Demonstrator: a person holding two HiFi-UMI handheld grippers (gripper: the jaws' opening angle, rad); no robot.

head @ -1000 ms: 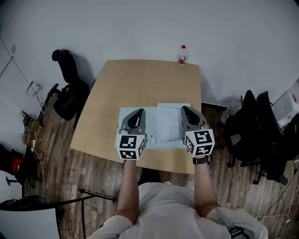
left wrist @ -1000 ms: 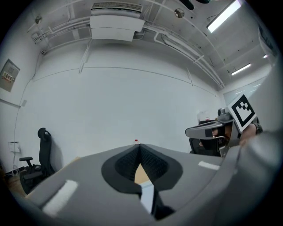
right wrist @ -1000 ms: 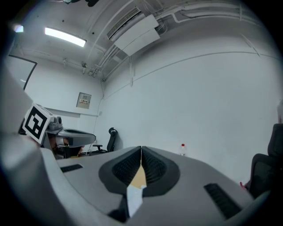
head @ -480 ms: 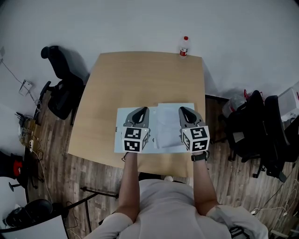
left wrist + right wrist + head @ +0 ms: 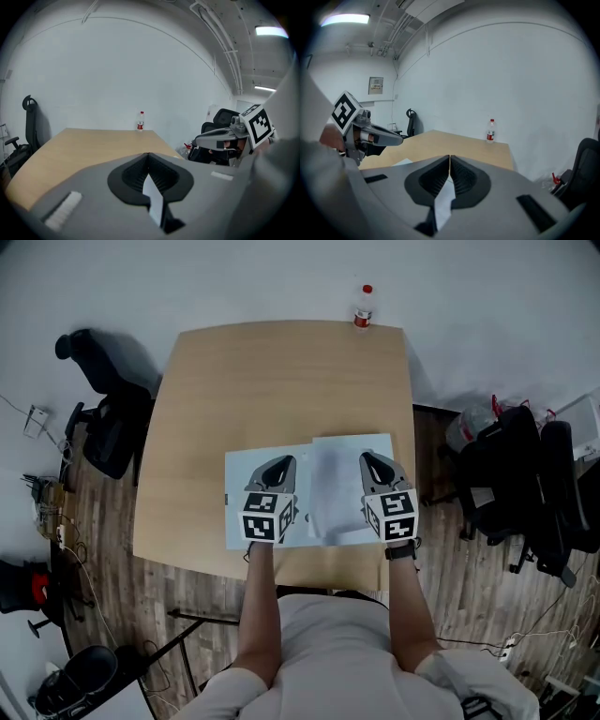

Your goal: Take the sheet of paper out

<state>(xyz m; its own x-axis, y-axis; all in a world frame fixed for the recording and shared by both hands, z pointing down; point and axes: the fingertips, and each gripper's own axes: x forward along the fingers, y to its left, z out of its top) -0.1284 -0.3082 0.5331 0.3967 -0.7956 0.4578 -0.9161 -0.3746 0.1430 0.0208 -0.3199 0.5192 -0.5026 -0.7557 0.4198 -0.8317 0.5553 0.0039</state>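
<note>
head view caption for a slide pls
Person holds left gripper and right gripper, jaws shut, over a sheet of paper and pale folder on a table.

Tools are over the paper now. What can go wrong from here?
1. Left tool and right tool are both shut; lowered like that they would likely push or crease the sheet rather than grip it.
2. The sheet overlaps the folder; pulling it may drag the folder along.

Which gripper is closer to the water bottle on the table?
Right. The right gripper lines up nearly straight before the bottle; the left gripper sits farther left.
</note>
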